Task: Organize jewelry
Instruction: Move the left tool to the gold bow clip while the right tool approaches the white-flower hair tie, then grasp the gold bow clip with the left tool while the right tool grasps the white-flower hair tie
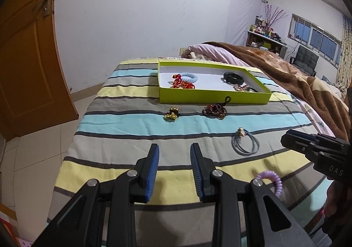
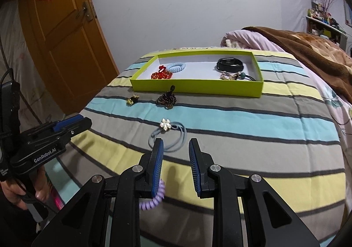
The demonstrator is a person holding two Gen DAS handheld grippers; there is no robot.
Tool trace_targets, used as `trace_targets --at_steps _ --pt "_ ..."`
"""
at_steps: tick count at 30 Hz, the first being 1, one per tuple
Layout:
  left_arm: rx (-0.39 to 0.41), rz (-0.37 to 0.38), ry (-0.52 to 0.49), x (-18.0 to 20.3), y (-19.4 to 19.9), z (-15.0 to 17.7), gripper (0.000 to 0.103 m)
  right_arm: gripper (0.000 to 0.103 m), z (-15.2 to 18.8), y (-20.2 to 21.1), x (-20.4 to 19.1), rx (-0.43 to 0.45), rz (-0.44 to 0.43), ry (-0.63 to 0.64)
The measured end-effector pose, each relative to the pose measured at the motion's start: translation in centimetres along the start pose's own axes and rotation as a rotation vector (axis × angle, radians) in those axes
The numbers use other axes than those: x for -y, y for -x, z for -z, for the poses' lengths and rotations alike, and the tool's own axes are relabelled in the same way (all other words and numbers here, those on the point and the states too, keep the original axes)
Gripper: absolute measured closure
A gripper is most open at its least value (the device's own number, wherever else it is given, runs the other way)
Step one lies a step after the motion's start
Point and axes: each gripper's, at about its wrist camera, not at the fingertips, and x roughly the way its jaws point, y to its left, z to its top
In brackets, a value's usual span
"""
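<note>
Jewelry box sits upper centre, open for sorting; my right gripper is spread above the purple coil tie; left gripper spread, idle.

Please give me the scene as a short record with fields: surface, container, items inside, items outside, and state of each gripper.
surface: striped bedspread
container: shallow green cardboard box, open
inside: red beaded ornament, light blue spiral hair tie, black watch band, beaded hair tie with teal bead
outside: gold bead cluster, dark beaded pouch, grey-blue elastic with pearl flower, purple spiral hair tie
left gripper: open, empty
right gripper: open, empty
</note>
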Motion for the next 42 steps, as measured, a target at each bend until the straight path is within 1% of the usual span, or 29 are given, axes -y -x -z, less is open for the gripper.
trace_targets --at_steps 7,13,17,21,25,30,32,36,42 --pt "-0.020 0.003 -0.009 -1.0 -2.0 -0.6 0.072 0.078 -1.1 -2.6 -0.7 -0.024 -0.005 0.012" --pt "-0.034 0.026 0.012 -1.9 -3.1 -1.4 0.072 0.078 -2.0 -4.9 -1.3 -0.054 -0.011 0.024" --pt "-0.031 0.038 0.009 -2.0 -3.4 -1.9 0.072 0.078 -2.4 -6.0 -1.4 -0.078 -0.019 0.021" --pt "-0.034 0.050 0.007 -2.1 -3.8 -2.4 0.072 0.077 -2.7 -6.9 -1.7 -0.105 -0.011 0.026" --pt "-0.040 0.061 0.007 -2.2 -4.1 -2.8 0.072 0.078 -2.8 -7.9 -1.9 -0.141 0.025 0.036" --pt "-0.060 0.071 0.015 -2.5 -3.9 -3.4 0.072 0.078 -2.9 -8.2 -2.1 -0.155 0.048 0.048" --pt "-0.057 0.083 0.012 -2.4 -3.7 -3.7 0.072 0.086 -2.9 -8.3 -2.2 -0.157 0.054 0.051" --pt "-0.066 0.090 -0.002 -2.1 -4.5 -4.1 0.067 0.086 -2.9 -8.2 -2.1 -0.156 0.056 0.048" --pt "-0.105 0.101 -0.015 -1.5 -7.0 -4.5 0.067 0.086 -3.0 -7.5 -1.7 -0.142 0.055 0.036"
